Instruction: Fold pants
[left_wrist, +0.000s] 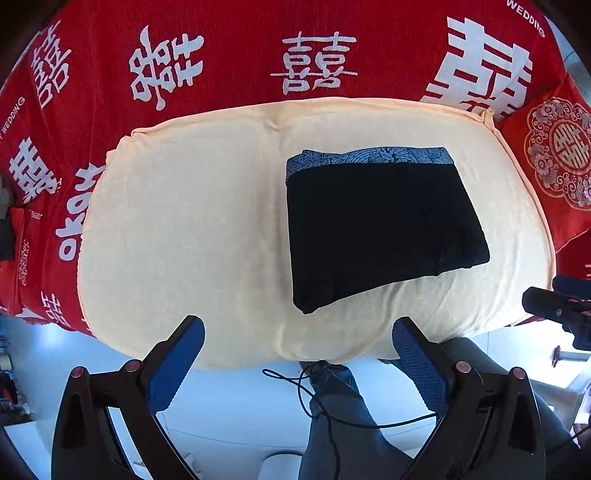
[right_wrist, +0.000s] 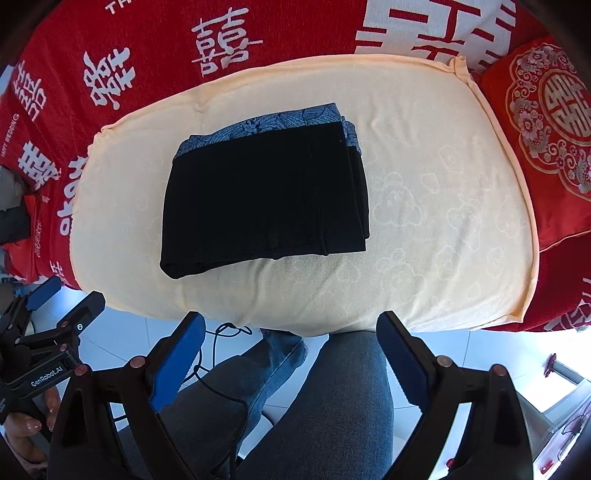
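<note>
Both tongs, left (left_wrist: 297, 343) and right (right_wrist: 291, 338), gape empty near folded black pants (right_wrist: 264, 199); leave the neat bundle undisturbed on cream towel (right_wrist: 443, 221).

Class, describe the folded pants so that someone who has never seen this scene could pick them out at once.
Find the red cover printed with large white characters; a cream cushion lies on it. On that cushion rest the folded pants, a compact black rectangle. A blue patterned band along their far edge sets them apart, as does being the only dark thing on the pale cushion; the red embroidered pillow lies beside the cushion.
</note>
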